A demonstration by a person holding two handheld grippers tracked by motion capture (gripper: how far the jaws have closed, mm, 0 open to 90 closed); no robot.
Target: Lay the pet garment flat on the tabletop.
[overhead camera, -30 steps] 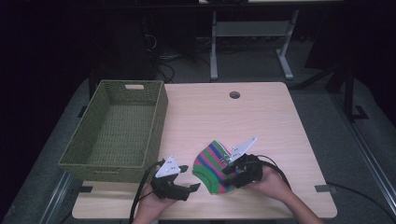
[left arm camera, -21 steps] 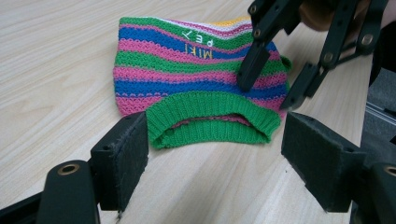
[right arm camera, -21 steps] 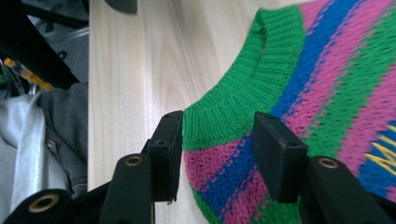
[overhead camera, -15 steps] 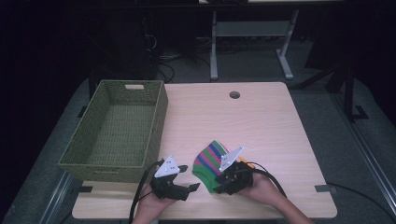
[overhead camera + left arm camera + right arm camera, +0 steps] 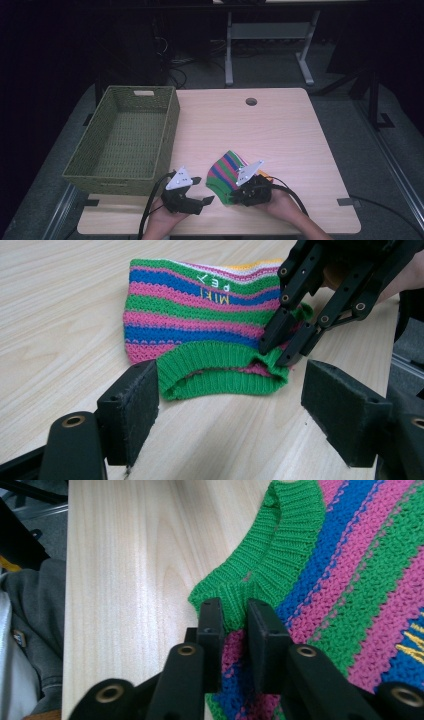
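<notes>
A knit hat point(image 5: 227, 169) with pink, blue and green stripes and a green ribbed cuff point(image 5: 220, 371) lies flat near the table's front edge. My right gripper point(image 5: 235, 196) reaches in from the right, and its jaws have just been closing. In the right gripper view the pads point(image 5: 265, 625) pinch a fold of the green cuff point(image 5: 280, 545), lifting it slightly. My left gripper point(image 5: 207, 200) rests just left of the hat with its jaws wide open toward the cuff point(image 5: 230, 405) and nothing between them. The right gripper point(image 5: 277, 352) also appears in the left gripper view, nipping the cuff's right end.
A deep olive woven basket point(image 5: 170, 125) stands at the table's left side with nothing inside. The pale wooden table point(image 5: 290, 135) has a round cable hole point(image 5: 251, 101) near its far edge. Table legs and cables lie on the dark floor beyond.
My right gripper has slid a little leftward onto the hat's near edge, and its jaws have closed on the green cuff. The left gripper has stayed put.
</notes>
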